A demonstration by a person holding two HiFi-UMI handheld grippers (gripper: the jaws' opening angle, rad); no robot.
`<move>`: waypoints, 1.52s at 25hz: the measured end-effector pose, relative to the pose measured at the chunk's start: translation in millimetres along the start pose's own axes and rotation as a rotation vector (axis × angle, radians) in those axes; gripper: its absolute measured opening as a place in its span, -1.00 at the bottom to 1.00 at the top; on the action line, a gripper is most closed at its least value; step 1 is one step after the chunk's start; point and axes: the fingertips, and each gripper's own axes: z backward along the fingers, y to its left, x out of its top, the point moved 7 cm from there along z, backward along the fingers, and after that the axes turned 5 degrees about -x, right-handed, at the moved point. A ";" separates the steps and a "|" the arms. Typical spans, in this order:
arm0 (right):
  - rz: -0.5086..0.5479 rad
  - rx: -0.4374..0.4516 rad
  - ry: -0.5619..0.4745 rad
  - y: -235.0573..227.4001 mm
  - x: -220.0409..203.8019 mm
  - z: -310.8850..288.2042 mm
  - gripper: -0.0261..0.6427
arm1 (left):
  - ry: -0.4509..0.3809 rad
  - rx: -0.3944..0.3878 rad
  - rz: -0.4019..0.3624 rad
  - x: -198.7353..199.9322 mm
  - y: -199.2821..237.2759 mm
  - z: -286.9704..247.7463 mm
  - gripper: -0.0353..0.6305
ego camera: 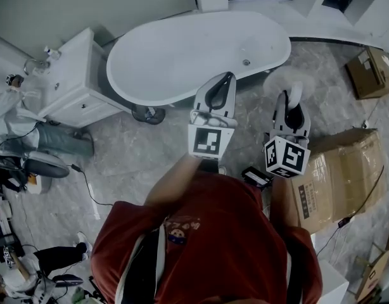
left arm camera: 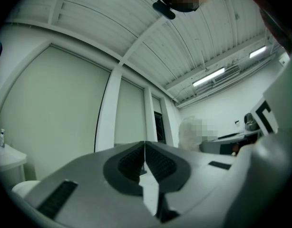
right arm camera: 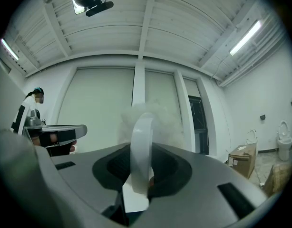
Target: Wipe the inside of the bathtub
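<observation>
The white oval bathtub [ego camera: 182, 59] stands on the grey marble floor ahead of me, with a drain [ego camera: 246, 62] near its right end. My left gripper [ego camera: 227, 78] is held up in front of the tub's near rim, jaws shut with nothing between them; in the left gripper view the left gripper [left arm camera: 145, 159] points at the ceiling. My right gripper [ego camera: 294, 108] is shut on the white handle [right arm camera: 141, 148] of a fluffy white wiper [ego camera: 284, 81], raised to the right of the tub. The fluffy head [right arm camera: 148, 112] rises above the jaws.
A white vanity cabinet [ego camera: 77, 84] stands left of the tub. Cardboard boxes lie at the right [ego camera: 340, 173] and far right [ego camera: 372, 71]. A person [ego camera: 30, 128] is at the left edge, with a cable [ego camera: 87, 185] on the floor nearby.
</observation>
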 end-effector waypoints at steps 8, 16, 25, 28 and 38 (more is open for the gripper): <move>0.015 -0.002 0.003 -2.4 -13.0 -27.0 -0.64 | -0.008 -0.002 -0.011 -17.0 13.9 -22.8 -0.85; 0.002 0.015 0.037 -9.0 -30.0 -80.0 -0.64 | 0.001 0.022 0.002 -36.7 37.2 -66.2 -0.85; -0.002 0.045 0.052 -5.1 -37.8 -161.8 -0.64 | 0.023 0.057 0.009 -58.7 79.8 -126.2 -0.85; -0.001 0.060 0.067 1.2 -41.9 -195.3 -0.64 | 0.027 0.071 0.012 -65.1 100.8 -147.6 -0.85; 0.025 0.148 0.107 39.5 -56.1 -327.6 -0.64 | 0.048 0.144 0.020 -95.1 189.0 -223.1 -0.85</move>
